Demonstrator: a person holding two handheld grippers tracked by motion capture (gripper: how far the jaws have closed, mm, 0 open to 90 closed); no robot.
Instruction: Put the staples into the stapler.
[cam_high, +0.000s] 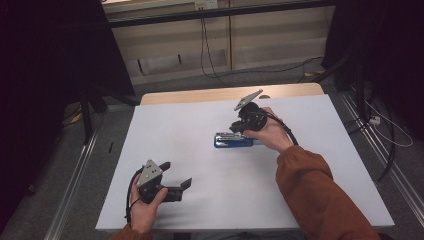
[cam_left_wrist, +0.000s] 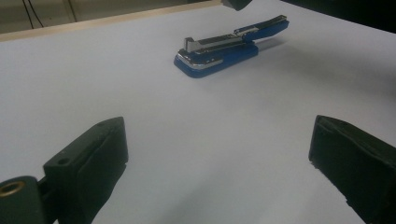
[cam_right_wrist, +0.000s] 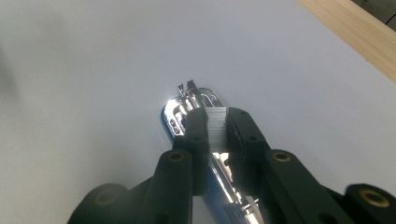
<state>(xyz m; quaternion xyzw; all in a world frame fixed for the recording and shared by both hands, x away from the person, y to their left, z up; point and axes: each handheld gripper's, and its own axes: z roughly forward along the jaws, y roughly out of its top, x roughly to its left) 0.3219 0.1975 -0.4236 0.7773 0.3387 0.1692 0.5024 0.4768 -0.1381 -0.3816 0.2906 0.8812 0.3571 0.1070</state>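
Observation:
A blue stapler (cam_high: 233, 140) with a chrome magazine lies near the middle of the white table (cam_high: 210, 200), its top arm raised open (cam_left_wrist: 224, 49). My right gripper (cam_high: 240, 128) points down right over it. In the right gripper view its jaws (cam_right_wrist: 216, 119) are shut on a short strip of staples (cam_right_wrist: 216, 127), held just above the stapler's chrome channel (cam_right_wrist: 180, 116). My left gripper (cam_high: 176, 173) rests near the table's front left. It stands wide open with nothing between its fingers (cam_left_wrist: 219, 135) and faces the stapler.
A wooden strip (cam_high: 200, 95) runs along the table's far edge. Beyond it are a pale wall panel, hanging cables (cam_high: 205, 40) and dark stands at both sides. An orange sleeve (cam_high: 320, 195) crosses the table's front right.

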